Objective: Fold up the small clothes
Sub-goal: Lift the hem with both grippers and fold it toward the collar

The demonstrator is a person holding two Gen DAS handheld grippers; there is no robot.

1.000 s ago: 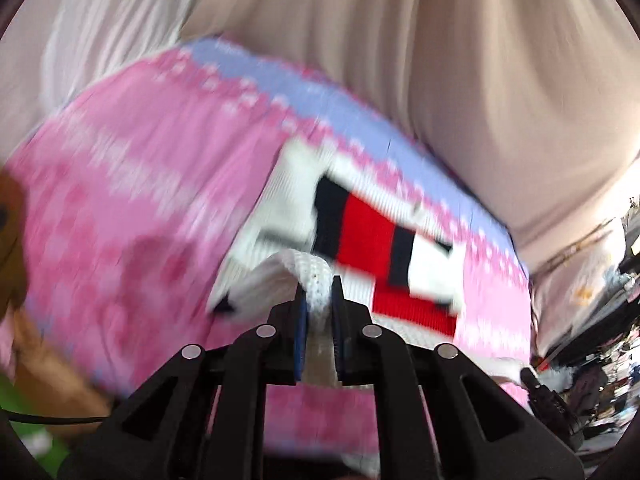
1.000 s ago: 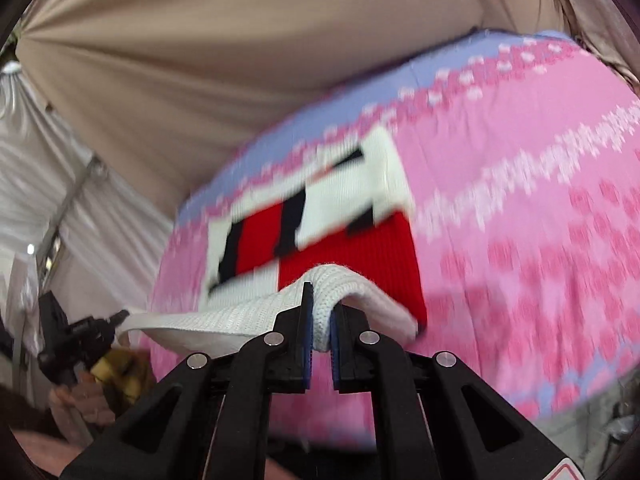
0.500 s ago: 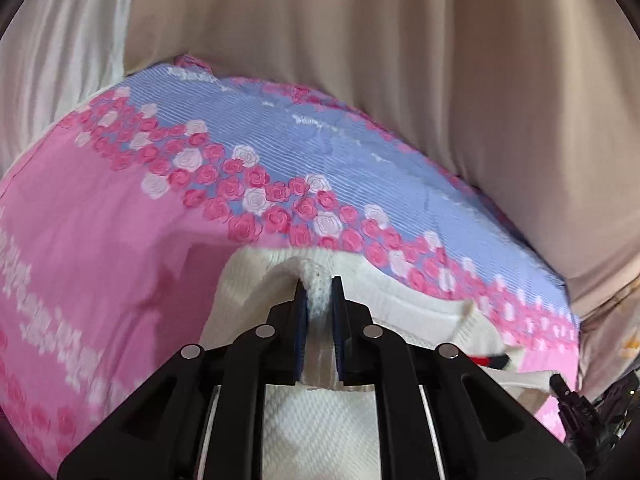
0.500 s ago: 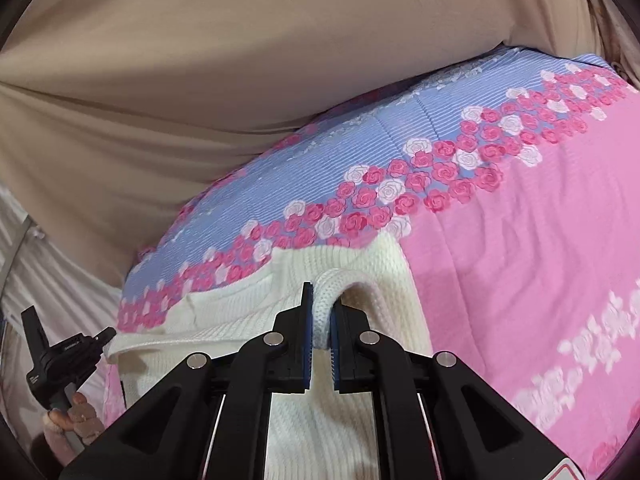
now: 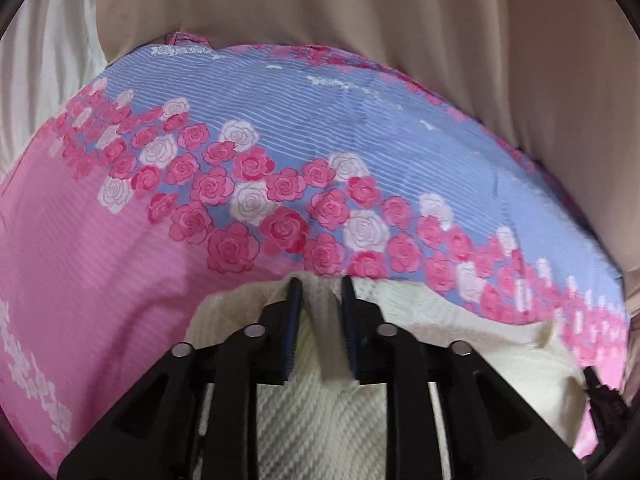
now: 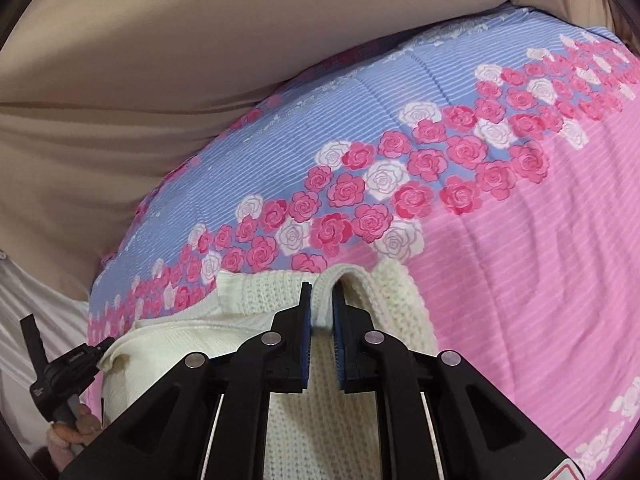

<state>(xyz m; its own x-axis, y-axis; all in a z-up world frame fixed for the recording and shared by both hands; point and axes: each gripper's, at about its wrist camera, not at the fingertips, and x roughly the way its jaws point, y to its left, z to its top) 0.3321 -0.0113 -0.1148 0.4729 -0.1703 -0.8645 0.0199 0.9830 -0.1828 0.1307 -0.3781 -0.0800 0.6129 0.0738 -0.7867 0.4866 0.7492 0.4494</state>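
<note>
A cream knit sweater [image 5: 320, 432] lies folded over on the pink and blue rose-print bed cover [image 5: 120, 264], its red, black and white pattern hidden. My left gripper [image 5: 319, 292] has its jaws a little apart around a ridge of the knit at the far edge. My right gripper [image 6: 321, 294] is shut on a fold of the same sweater [image 6: 320, 420] at its far edge, low over the cover [image 6: 520, 260]. The left gripper also shows in the right wrist view [image 6: 60, 368], at the sweater's left corner.
A beige curtain [image 5: 360, 12] hangs behind the bed. White fabric [image 5: 44, 52] hangs at the far left. The rose band [image 6: 400, 188] of the cover runs just beyond the sweater's edge.
Both grippers carried the sweater's near edge forward and down over its patterned front, which is now covered. The left jaws have parted slightly; the right still pinches the knit.
</note>
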